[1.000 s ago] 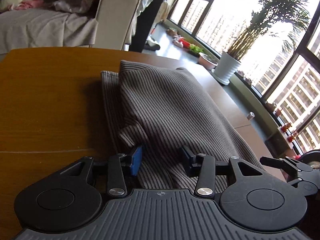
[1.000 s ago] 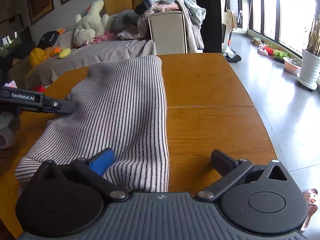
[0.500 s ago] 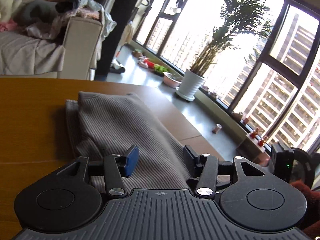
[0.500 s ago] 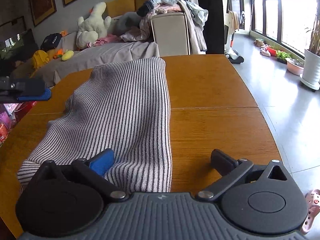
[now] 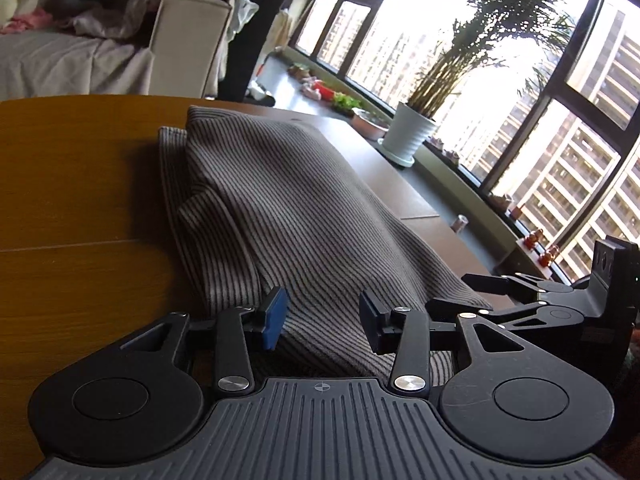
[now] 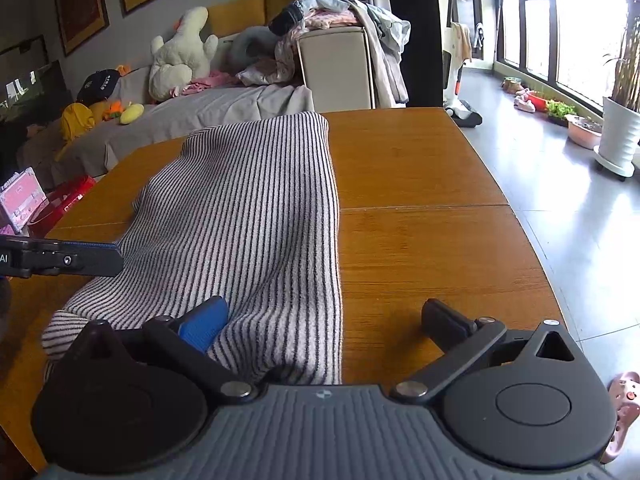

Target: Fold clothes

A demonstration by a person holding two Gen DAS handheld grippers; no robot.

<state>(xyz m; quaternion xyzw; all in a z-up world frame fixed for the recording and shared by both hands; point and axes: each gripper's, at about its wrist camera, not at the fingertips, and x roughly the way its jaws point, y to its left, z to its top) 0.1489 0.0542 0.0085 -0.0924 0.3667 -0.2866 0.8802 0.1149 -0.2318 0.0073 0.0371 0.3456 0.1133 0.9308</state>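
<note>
While the left wrist view faces tall windows and one potted plant [image 5: 412, 136], the right wrist view faces a sofa [image 6: 192, 116] with one white plush toy [image 6: 180, 52] and a heap of clothes [image 6: 340, 20]. One striped sweater [image 6: 248, 216] lies folded lengthwise on the wooden table [image 6: 420, 232], grey with thin dark stripes, rumpled along its left edge. Two tongs are visible. The left tongs [image 5: 323, 318] are released, hovering over the sweater's near end. The right tongs [image 6: 324, 320] are spread wide, straddling the sweater's right edge, grasping nothing.
</note>
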